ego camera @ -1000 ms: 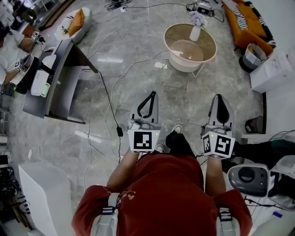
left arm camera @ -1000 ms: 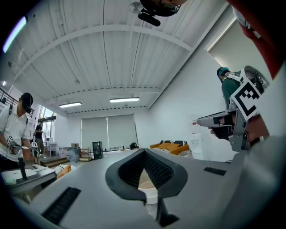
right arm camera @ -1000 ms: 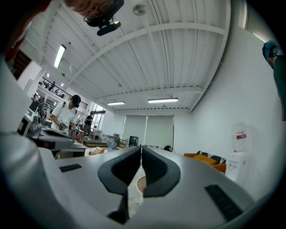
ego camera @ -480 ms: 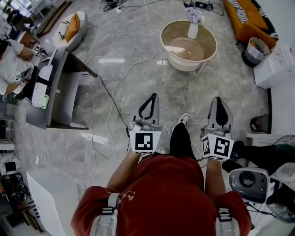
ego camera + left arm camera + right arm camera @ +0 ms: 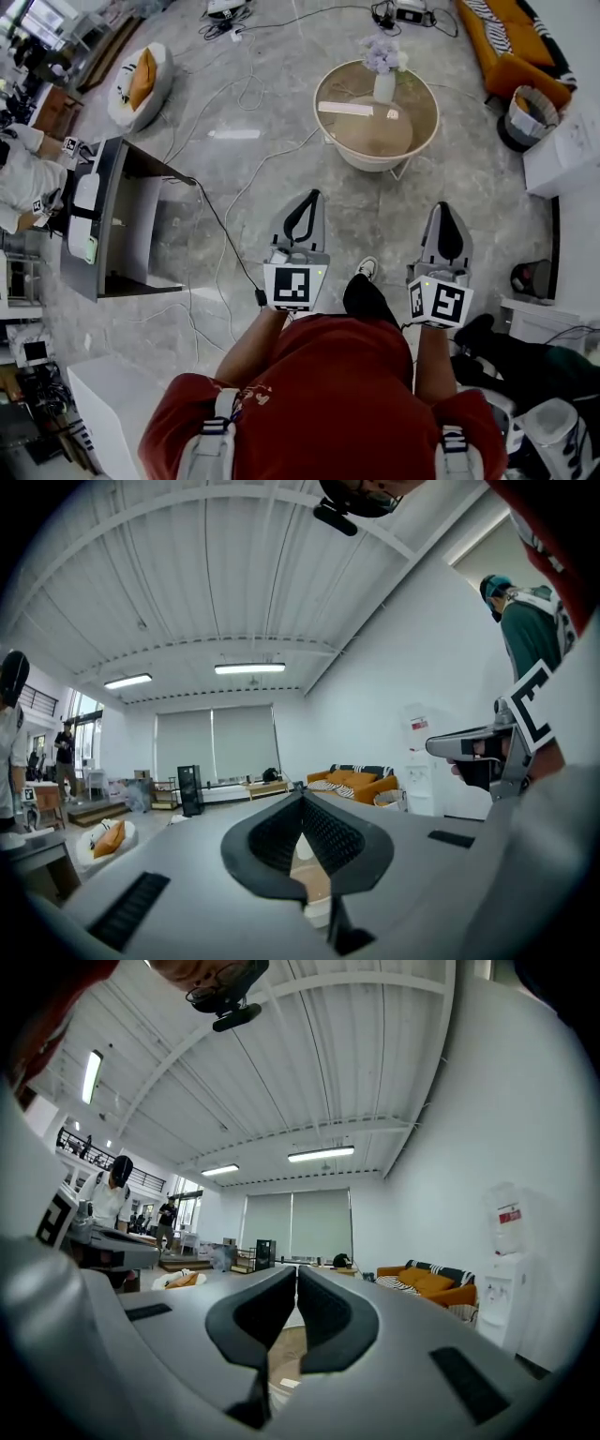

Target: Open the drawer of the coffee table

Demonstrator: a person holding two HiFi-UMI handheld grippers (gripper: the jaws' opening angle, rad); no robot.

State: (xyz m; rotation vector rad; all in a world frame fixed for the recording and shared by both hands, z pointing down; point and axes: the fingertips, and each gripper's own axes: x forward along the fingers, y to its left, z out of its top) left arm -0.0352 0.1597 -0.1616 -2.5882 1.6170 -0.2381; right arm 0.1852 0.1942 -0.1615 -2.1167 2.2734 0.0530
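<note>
Person: is standing at 6 o'clock in the head view, with one shoe (image 5: 367,268) showing ahead between the two tools.
Left tool (image 5: 309,195): is pointing level toward 12 o'clock; its jaws are pressing together and gripping nothing.
Right tool (image 5: 444,207): is pointing the same way, at 3 o'clock of the left one; its jaws are sitting together with only a slit between them, and nothing is in it.
Floor (image 5: 375,211): is lying bare between the tools and the table, with loose cables running off toward 10 o'clock.
Coffee table (image 5: 328,127): is standing at 12 o'clock, round and pale, well apart from both tools; a vase of flowers (image 5: 382,67) is sitting near its far edge.
Drawer: is not showing from above, since the top and rim are hiding the table's side; I cannot tell which way its front faces.
Step in hand: I am judging this as the approach, with no tool touching the table yet.
Next move: is calling for closing the gap, lowering a tool to the table's side, finding the drawer front, parting the jaws to take hold, then pulling straight outward.
</note>
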